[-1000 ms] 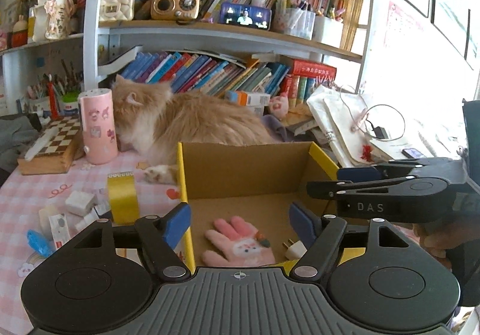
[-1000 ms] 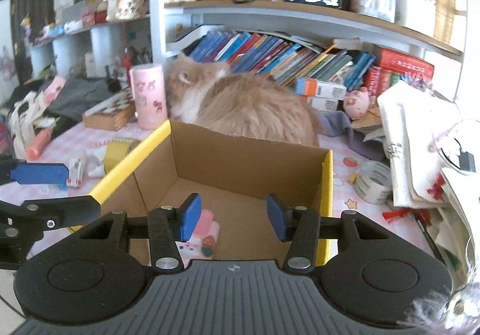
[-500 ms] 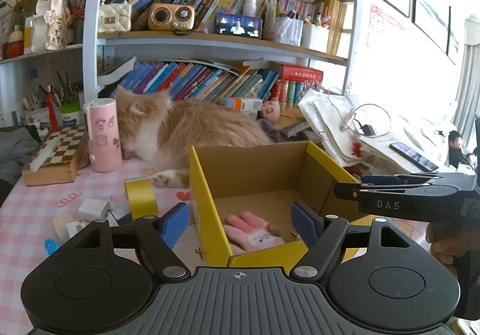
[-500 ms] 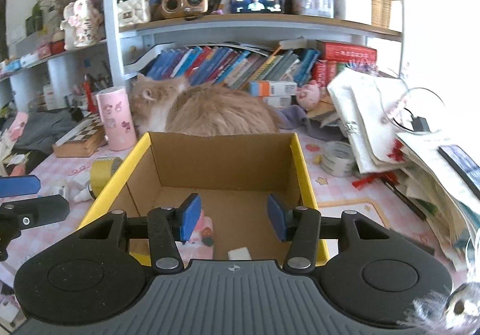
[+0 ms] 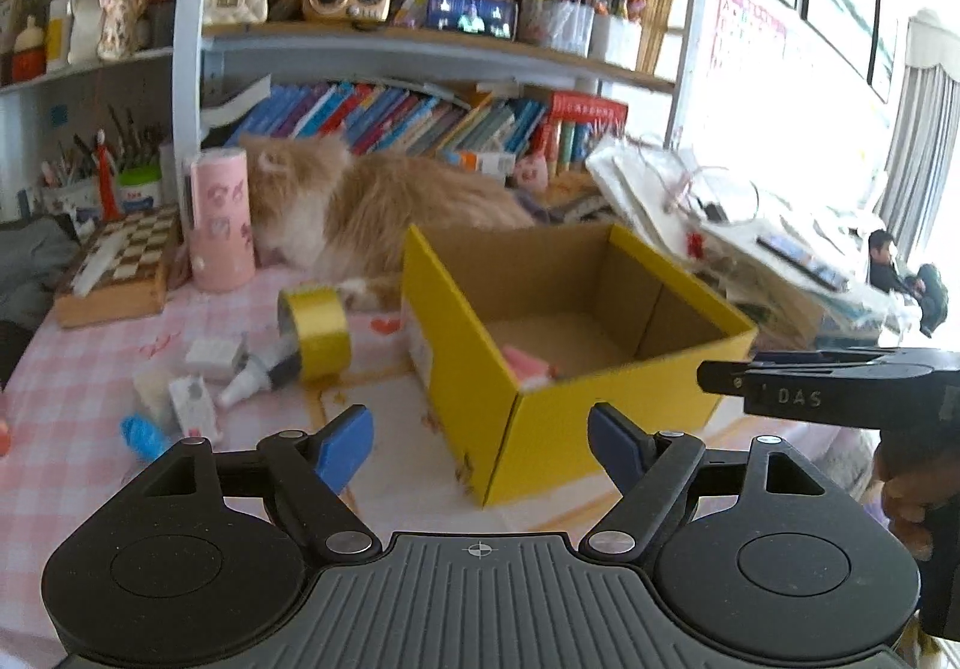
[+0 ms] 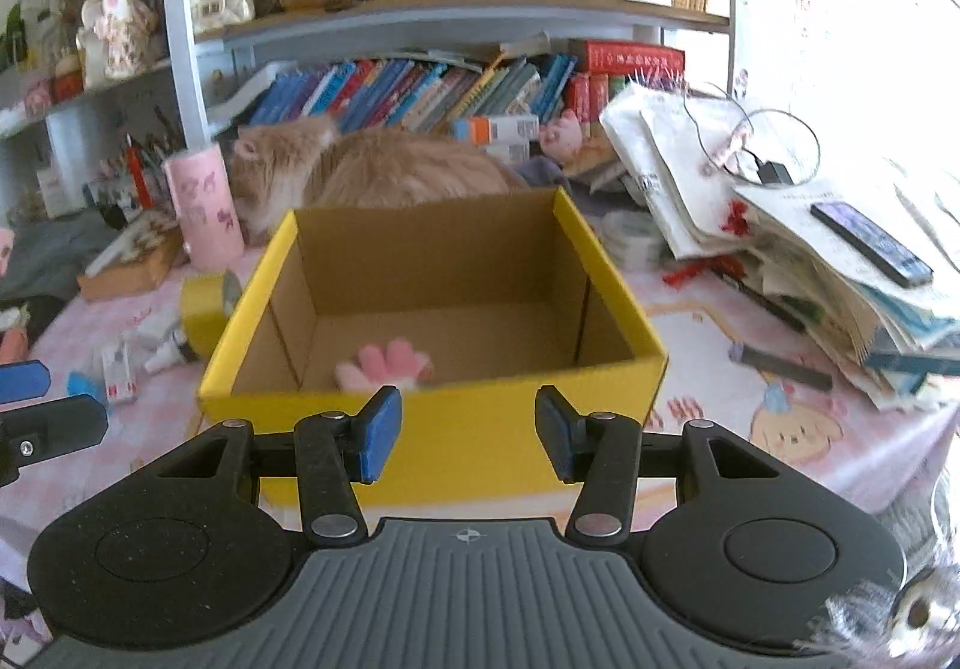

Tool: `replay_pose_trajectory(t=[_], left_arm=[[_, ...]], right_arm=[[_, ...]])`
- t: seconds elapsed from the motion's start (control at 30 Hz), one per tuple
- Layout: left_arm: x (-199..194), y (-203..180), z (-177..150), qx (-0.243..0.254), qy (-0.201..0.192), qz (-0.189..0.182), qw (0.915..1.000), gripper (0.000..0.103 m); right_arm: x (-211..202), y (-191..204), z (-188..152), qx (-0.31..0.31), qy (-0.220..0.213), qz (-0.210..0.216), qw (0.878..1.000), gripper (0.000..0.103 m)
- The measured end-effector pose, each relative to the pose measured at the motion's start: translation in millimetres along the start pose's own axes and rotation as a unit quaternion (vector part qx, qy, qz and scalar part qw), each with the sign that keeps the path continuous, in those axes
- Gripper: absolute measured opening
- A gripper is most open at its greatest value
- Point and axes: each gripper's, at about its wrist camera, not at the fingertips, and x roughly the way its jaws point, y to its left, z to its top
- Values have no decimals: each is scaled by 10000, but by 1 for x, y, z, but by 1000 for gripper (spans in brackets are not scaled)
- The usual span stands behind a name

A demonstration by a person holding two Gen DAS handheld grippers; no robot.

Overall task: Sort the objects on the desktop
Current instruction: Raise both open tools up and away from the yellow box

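Both hand-held grippers have been drawn back from the yellow cardboard box since a second ago; its near wall, cut off before, is now seen whole in both wrist views, and more pink checked desk shows in front of it. Left hand-held gripper is empty, jaws spread wide and opening, with the box's near corner seen beyond the gap, not touched. Right hand-held gripper is empty too, jaws parted more narrowly, nothing pressed between the blue pads, the box front seen behind them. Pink paw-shaped plush lies on the box floor against the near wall; only its edge is seen from the left view. Still out on the desk left of the box: yellow tape roll on its edge, a small dropper bottle just beside it, white erasers, a small printed packet, a blue item, blurred. A ginger cat is lying behind the box, beside a pink cylinder. A hand is seen gripping the right tool at the left view's right edge
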Motion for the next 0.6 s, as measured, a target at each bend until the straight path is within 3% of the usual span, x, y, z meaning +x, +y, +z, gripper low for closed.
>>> replay_pose_trajectory(t=[0.2,0.33,0.47,0.6], left_arm=[[-11,9,-19,211,295,-50,9993,82],[-17,18,-37,287,576,105,9979,82],[-25,24,-54,362,903,107,9952,82],[-37,30,-61,439,919,62,9948,82]], right_arm=[[-16,17,-28,363,292,-151,9988,47],[-25,36,-55,684,576,-183,9958,49],[-32,59,-74,514,777,-118,9956,49],[-38,73,-87,532,910,-53,9944,50]])
